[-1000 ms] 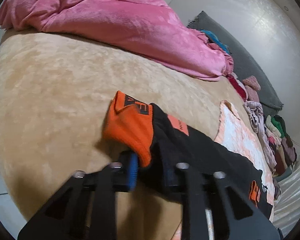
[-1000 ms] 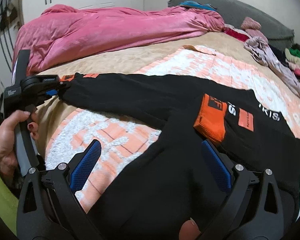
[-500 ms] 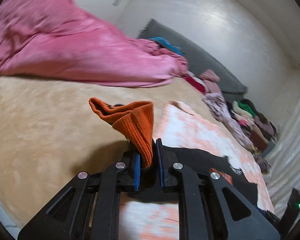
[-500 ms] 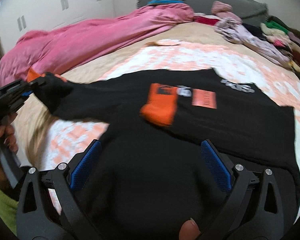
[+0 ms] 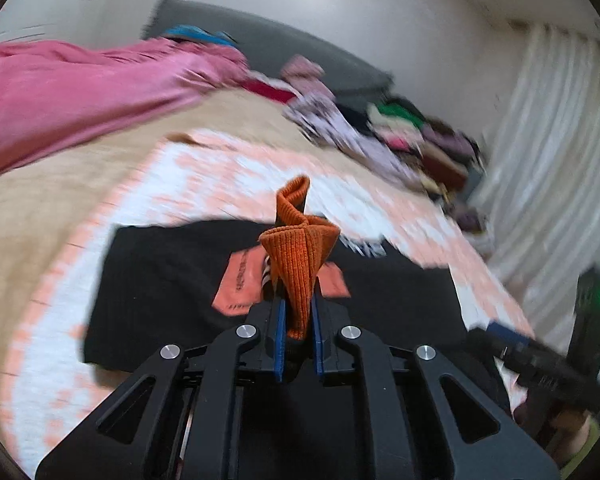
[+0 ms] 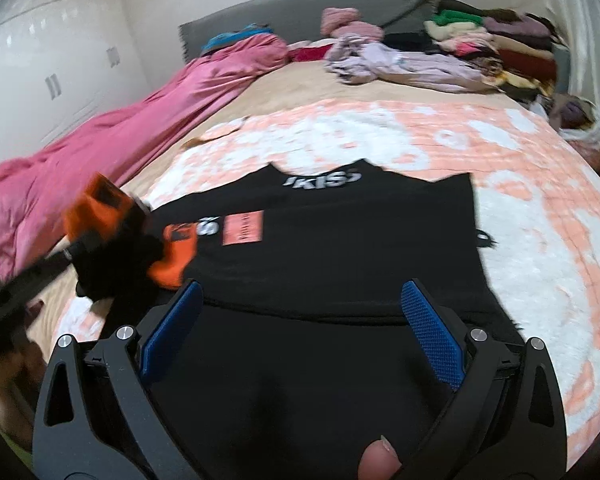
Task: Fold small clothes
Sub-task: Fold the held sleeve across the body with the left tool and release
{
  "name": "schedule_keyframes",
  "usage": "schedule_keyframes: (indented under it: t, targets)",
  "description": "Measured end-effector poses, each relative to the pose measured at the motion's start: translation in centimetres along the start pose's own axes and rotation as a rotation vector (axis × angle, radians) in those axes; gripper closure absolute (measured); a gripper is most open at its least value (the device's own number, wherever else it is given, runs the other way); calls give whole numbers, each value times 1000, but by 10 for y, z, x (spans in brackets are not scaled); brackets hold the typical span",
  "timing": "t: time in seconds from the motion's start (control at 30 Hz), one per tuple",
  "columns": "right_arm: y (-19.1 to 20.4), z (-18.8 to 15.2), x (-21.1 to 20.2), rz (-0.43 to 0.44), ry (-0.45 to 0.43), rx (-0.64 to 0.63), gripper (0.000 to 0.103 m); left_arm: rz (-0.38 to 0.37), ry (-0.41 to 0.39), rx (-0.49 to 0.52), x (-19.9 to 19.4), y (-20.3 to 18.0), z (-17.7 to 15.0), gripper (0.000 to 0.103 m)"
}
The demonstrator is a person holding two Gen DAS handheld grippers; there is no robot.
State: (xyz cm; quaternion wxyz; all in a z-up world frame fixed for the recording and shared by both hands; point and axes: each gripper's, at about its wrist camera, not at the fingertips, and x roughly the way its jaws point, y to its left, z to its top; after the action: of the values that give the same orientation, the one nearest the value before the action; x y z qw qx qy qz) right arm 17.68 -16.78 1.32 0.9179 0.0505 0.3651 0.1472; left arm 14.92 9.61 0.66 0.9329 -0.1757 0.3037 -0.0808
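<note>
A black sweatshirt with orange patches lies spread on a peach and white quilt. My left gripper is shut on the orange cuff of one sleeve, its jaws still closing tighter, and holds it raised over the chest of the sweatshirt. In the right wrist view that cuff hangs at the left, with the black sleeve trailing under it. The other orange cuff lies flat on the chest. My right gripper stands open above the near part of the sweatshirt, nothing between its fingers.
A crumpled pink blanket runs along the left of the bed. A heap of loose and stacked clothes sits by the grey headboard. White wardrobe doors stand at the left, and a pale curtain hangs on the right.
My left gripper has swung the orange cuff and sleeve from the bed's left side across over the sweatshirt's chest, rolling as it went. My right gripper shifted over the garment and stayed open.
</note>
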Motion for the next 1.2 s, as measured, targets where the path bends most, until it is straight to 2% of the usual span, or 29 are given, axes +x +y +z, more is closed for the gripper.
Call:
schedule_keyframes:
  t: [0.17, 0.4, 0.47, 0.6, 0.63, 0.7, 0.87, 1.0, 1.1, 1.2]
  targets:
    - [-24, 0, -2, -38, -7, 43, 9, -14, 95, 113, 35, -21, -23, 93]
    - [-31, -1, 4, -49, 7, 64, 9, -69, 171, 170, 46, -31, -48, 75]
    - [-25, -1, 9, -29, 18, 58, 9, -111, 202, 181, 45, -31, -53, 75]
    - [-10, 2, 17, 32, 44, 48, 12, -124, 191, 169, 30, -23, -47, 68]
    - [-5, 2, 20, 46, 52, 41, 13, -121, 176, 161, 26, -21, -43, 62]
    - [12, 3, 31, 77, 76, 10, 15, -59, 126, 159, 15, -11, -33, 51]
    - [50, -1, 61, 146, 152, -64, 23, 54, 76, 113, 2, 27, -16, 47]
    - [67, -5, 82, 147, 198, -77, 27, 121, 52, 82, -3, 46, -8, 43]
    - [74, -7, 96, 168, 224, -57, 36, 149, 44, 78, -4, 58, -4, 35]
    - [78, -9, 104, 179, 238, -18, 47, 180, 28, 50, -7, 70, 0, 32]
